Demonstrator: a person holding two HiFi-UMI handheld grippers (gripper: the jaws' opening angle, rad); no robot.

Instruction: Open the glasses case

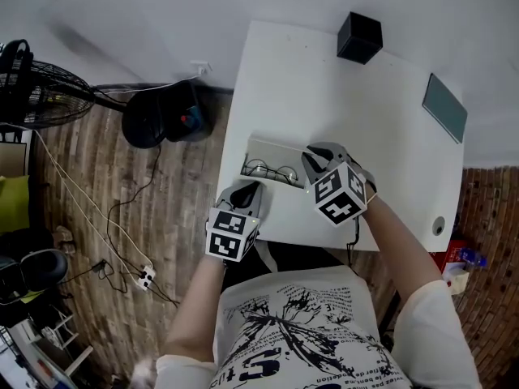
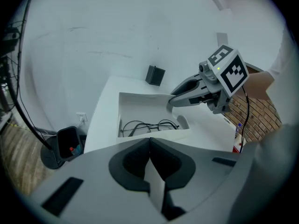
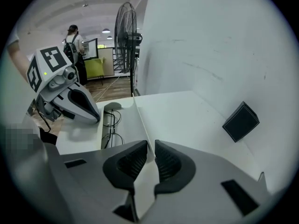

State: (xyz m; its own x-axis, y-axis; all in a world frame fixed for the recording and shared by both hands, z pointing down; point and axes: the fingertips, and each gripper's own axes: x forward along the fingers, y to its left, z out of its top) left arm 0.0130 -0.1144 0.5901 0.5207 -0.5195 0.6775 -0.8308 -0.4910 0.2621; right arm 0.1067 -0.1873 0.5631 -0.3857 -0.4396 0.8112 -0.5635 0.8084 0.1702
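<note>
Pinching the raised lid (image 2: 140, 107) by its edge, the right gripper (image 3: 151, 149) props the case (image 1: 280, 156) open at the table's (image 1: 324, 79) near-left edge, glasses (image 2: 147, 125) showing inside, while the left gripper (image 2: 149, 141), jaws pressed together on nothing, sits at the case's near wall, apparently to steady it.

– Where's open room?
– The far half of your white rectangular table (image 1: 324, 96) lies bare; pass freely there.
– What blocks?
– A small black cube box (image 1: 359, 37) at the far edge, and a flat dark-green rectangular slab (image 1: 445, 108) at the far right corner. The raised lid (image 1: 276, 154) of the open white glasses case (image 2: 154, 135) walls off the space just beyond your left gripper (image 1: 246, 193).
</note>
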